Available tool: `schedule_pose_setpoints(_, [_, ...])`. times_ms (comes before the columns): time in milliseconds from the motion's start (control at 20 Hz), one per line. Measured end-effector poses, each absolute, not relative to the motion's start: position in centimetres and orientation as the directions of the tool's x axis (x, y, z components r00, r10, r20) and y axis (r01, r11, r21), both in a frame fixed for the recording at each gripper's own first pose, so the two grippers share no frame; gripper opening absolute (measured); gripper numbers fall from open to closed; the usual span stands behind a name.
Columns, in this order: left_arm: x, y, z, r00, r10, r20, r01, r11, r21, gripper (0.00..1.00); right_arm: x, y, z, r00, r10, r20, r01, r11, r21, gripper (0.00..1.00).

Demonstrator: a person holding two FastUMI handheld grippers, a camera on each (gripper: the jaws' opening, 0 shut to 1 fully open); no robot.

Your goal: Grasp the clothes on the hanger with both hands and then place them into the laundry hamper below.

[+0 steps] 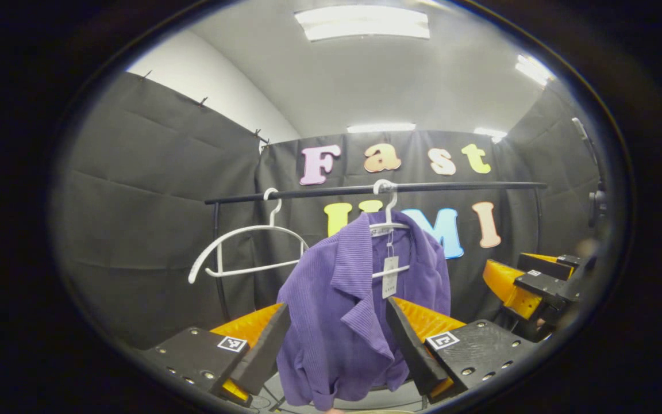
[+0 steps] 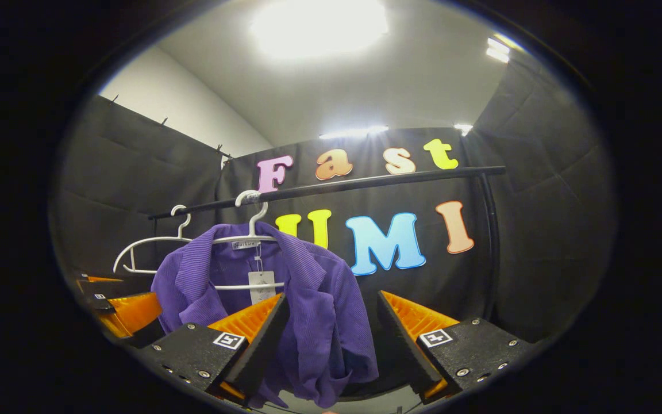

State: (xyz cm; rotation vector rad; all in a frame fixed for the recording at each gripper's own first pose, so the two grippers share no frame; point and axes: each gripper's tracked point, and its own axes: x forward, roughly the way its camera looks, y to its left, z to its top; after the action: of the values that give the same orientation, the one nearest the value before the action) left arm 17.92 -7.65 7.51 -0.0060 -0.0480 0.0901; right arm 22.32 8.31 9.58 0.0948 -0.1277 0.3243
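On the left of the left gripper view we see an empty white hanger (image 1: 247,250) hooked on the black rail (image 1: 377,188), its near arm swinging out toward us. Just right of it a second white hanger (image 1: 389,224) carries the purple shirt (image 1: 342,310), with a paper tag (image 1: 389,277) dangling at the collar. The rail's upright post (image 1: 219,259) stands behind the empty hanger, close to the shirt's left edge. Black cloth walls close in on both sides, with open room between rail and wall at far right.

Our left claw (image 1: 337,345) is spread wide and grips nothing; the shirt hangs in the gap between its fingers, beyond them. At the right edge the right claw (image 1: 529,279) shows.

In the right gripper view the right claw (image 2: 331,339) is likewise wide open and empty, the shirt (image 2: 308,305) hanging left of centre, overlapping its left finger (image 2: 250,333). We cannot tell whether it touches.
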Motion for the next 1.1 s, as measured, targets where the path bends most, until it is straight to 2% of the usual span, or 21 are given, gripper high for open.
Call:
schedule_pose_setpoints(750, [26.9,-8.7,4.3,0.977,0.214,0.002,-0.214,0.976,-0.027,1.0,31.7,13.7,7.8,0.896,0.428,0.114,-0.44,0.891,0.113,0.94])
schedule_pose_setpoints(1100, [29.5,-8.4,2.5,0.964,0.264,-0.033,-0.265,0.964,-0.027,1.0,34.6,15.9,4.1,0.877,0.478,0.037,-0.478,0.866,0.143,0.94])
